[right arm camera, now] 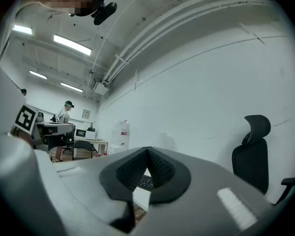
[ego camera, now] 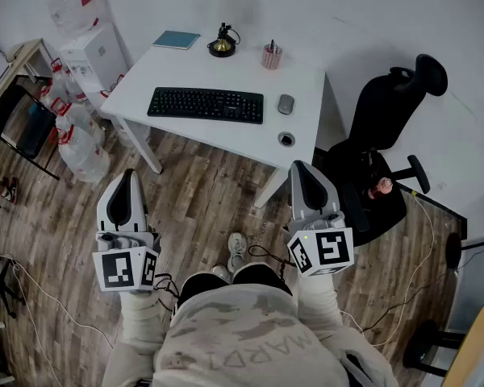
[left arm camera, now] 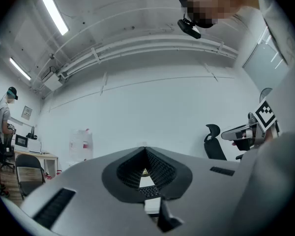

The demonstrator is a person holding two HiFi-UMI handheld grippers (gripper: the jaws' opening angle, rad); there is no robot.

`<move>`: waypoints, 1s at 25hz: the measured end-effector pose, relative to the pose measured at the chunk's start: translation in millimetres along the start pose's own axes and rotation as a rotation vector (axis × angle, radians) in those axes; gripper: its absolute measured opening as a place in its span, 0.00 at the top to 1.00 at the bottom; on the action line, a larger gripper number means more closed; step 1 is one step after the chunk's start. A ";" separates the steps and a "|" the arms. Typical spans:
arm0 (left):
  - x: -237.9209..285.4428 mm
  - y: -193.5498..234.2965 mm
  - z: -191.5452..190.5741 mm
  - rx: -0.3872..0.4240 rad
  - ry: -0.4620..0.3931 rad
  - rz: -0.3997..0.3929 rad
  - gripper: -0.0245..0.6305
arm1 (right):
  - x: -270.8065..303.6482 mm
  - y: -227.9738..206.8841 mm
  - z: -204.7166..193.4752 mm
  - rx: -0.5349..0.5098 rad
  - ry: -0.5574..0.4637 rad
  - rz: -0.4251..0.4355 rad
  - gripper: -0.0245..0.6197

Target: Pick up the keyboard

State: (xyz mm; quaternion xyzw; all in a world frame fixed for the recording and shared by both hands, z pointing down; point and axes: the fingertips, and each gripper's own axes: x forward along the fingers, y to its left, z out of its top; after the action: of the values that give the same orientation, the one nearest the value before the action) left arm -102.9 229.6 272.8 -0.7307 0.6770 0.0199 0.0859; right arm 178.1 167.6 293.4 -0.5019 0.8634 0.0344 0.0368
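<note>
A black keyboard (ego camera: 206, 104) lies flat on the white table (ego camera: 177, 71), near its front edge. Both grippers hang over the wooden floor, well short of the table and touching nothing. My left gripper (ego camera: 129, 179) is shut and empty, its jaws meeting at the tip (left arm camera: 145, 150). My right gripper (ego camera: 300, 169) is likewise shut and empty (right arm camera: 147, 150). Through the small gap under each pair of jaws a sliver of the keyboard (left arm camera: 148, 191) (right arm camera: 144, 182) and the table shows. Each gripper's marker cube sits close to the person's body.
Beside the keyboard lie a grey mouse (ego camera: 285, 103) and a round table grommet (ego camera: 286, 139); behind it are a pink cup (ego camera: 272, 56), a brass-based stand (ego camera: 222, 47) and a teal notebook (ego camera: 177, 39). A black office chair (ego camera: 387, 127) stands right of the table. Boxes, bags and cables lie left.
</note>
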 end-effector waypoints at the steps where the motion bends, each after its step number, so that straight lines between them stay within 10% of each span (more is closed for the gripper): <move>1: -0.8 0.6 0.5 0.001 -0.001 0.001 0.95 | -0.5 0.6 0.4 0.002 -0.002 -0.001 0.95; 25: -6.2 22.6 -2.2 0.026 -0.016 0.016 0.95 | 9.0 15.3 2.8 0.000 -0.050 -0.017 0.95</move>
State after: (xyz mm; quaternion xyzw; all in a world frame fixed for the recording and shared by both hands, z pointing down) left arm -126.1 233.8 273.6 -0.7240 0.6822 0.0175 0.1004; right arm 160.4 167.6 290.0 -0.5082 0.8580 0.0466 0.0590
